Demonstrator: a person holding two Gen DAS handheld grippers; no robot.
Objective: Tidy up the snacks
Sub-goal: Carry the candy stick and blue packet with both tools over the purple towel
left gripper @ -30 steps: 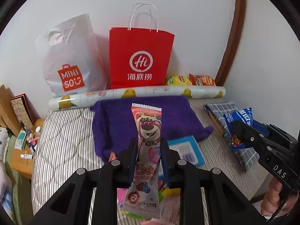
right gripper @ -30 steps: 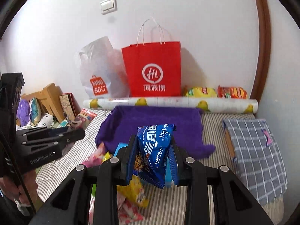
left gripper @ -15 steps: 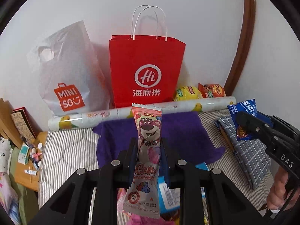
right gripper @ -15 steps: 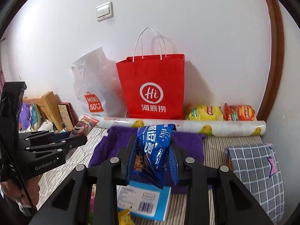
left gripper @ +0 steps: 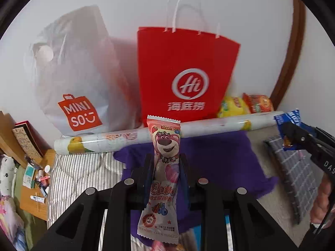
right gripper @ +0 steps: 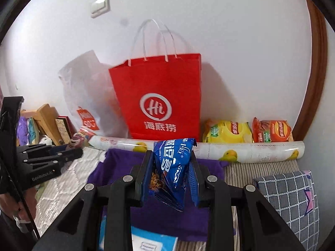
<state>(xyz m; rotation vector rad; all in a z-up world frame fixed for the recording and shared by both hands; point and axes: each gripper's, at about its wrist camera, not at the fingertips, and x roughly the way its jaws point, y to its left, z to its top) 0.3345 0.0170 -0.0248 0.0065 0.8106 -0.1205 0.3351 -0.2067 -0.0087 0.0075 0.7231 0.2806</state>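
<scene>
**Both hands full, heading for the bags at the wall**

Biggest thing in front of me is the bed (right gripper: 62,188) with its striped cover, and it's basically my sorting surface. Propped against the wall at the far edge are the red paper bag (left gripper: 184,73) and the white Miniso bag (left gripper: 77,79), both standing upright with their mouths up, which I'm guessing is so snacks can be dropped in from above. A long roll of printed wrap (left gripper: 209,126) lies along the base of the bags and seems to keep them from sliding forward. In front of that is a purple towel (left gripper: 219,159), and on my right a grey checked cloth (right gripper: 289,198).

Tucked behind the roll, beside the red bag, are a yellow chip bag (right gripper: 228,130) and an orange chip bag (right gripper: 272,129), lined up like an already-sorted row.

Now the small stuff. My left gripper (left gripper: 165,167) is clamped on the pink bear snack (left gripper: 164,167), pinched around its middle so it stands upright, in the air over the towel. My right gripper (right gripper: 170,167) is squeezing the blue snack packet (right gripper: 171,163), crumpled between the fingers, also lifted clear of the bed and pointed at the red bag. My call: both are mid-carry toward the bags.
</scene>
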